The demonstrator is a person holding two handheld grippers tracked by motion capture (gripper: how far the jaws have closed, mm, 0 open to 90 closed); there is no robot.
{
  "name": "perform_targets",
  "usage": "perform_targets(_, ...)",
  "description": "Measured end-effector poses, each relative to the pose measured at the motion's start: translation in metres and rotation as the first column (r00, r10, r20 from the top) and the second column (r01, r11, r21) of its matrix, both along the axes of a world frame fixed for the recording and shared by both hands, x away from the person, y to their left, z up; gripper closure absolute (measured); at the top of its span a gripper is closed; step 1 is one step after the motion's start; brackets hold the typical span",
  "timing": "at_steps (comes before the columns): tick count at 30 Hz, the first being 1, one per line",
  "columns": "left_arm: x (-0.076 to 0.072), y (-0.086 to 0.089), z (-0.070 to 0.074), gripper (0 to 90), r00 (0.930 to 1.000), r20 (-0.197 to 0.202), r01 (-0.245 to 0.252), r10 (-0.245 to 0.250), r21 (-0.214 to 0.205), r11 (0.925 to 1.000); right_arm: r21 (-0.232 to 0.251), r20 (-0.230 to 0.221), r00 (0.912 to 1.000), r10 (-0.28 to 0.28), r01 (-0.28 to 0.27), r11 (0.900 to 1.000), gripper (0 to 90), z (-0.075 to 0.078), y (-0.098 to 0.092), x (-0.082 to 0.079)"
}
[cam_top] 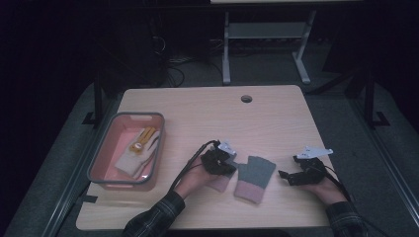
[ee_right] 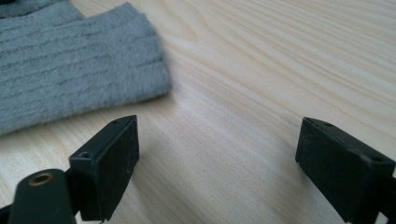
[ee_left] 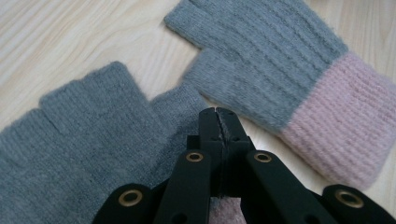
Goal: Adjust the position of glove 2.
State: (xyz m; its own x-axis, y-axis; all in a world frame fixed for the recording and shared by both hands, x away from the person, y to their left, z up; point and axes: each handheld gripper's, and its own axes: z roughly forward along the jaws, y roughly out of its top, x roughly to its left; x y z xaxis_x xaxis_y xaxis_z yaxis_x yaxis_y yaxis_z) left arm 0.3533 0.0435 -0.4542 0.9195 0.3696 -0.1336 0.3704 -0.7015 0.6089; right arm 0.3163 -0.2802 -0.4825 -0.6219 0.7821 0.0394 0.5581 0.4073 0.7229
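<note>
Two grey fingerless gloves with pink cuffs lie side by side on the wooden table. The right-hand glove (cam_top: 254,177) (ee_left: 266,60) lies flat and free. The left-hand glove (cam_top: 220,183) (ee_left: 93,130) sits mostly under my left gripper (cam_top: 222,163) (ee_left: 217,112). That gripper's jaws are pressed together by the glove's thumb, with grey fuzz pinched in the seam. My right gripper (cam_top: 289,169) (ee_right: 219,126) rests low over bare wood to the right, jaws wide apart and nothing between them. The free glove's edge (ee_right: 70,70) lies just beyond its left jaw.
A pink tray with a grey rim (cam_top: 138,114) stands at the table's left and holds a white and yellow glove (cam_top: 136,153). A round cable hole (cam_top: 246,98) is near the far edge. Beyond the table stand the white legs of another desk (cam_top: 226,54).
</note>
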Motion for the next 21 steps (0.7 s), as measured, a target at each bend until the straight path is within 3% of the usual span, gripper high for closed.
perform_targets(5, 0.0, 0.015, 0.013, 83.7, 0.999, 0.014, -0.042, 0.043, -0.049, 0.9979, -0.001, -0.002, 1.0, -0.003, 0.003, 1.0, 13.8, 0.0, 0.0, 0.0)
perform_targets(9, -0.004, 0.038, 0.021, 70.5, 0.9956, 0.045, -0.081, 0.082, -0.026, 0.9964, -0.011, 0.0, 1.0, 0.007, -0.007, 0.9999, 24.7, 0.006, 0.004, -0.003)
perform_targets(12, -0.004, 0.053, 0.021, 60.5, 0.992, 0.04, -0.12, 0.12, -0.005, 0.9928, 0.006, 0.04, 0.998, 0.05, -0.05, 0.9987, 48.4, 0.017, 0.01, -0.013)
perform_targets(15, -0.004, 0.064, 0.018, 54.0, 0.984, 0.022, -0.177, 0.177, -0.006, 0.9842, 0.023, 0.026, 0.9934, 0.111, -0.112, 0.9935, 70.8, 0.025, 0.022, -0.02)
perform_targets(17, -0.004, 0.069, 0.015, 51.0, 0.9753, 0.009, -0.22, 0.221, -0.018, 0.9753, 0.021, 0.021, 0.99, 0.139, -0.14, 0.99, 80.9, 0.027, 0.03, -0.024)
perform_targets(18, -0.003, 0.072, 0.014, 50.1, 0.9749, 0.005, -0.223, 0.223, -0.009, 0.9749, 0.011, 0.008, 0.9876, 0.157, -0.157, 0.9876, 85.9, 0.028, 0.036, -0.026)
perform_targets(21, 0.0, 0.073, 0.01, 48.5, 0.9688, -0.007, -0.248, 0.248, -0.003, 0.9688, -0.005, -0.022, 0.9786, 0.204, -0.205, 0.9788, 90.0, 0.027, 0.047, -0.031)
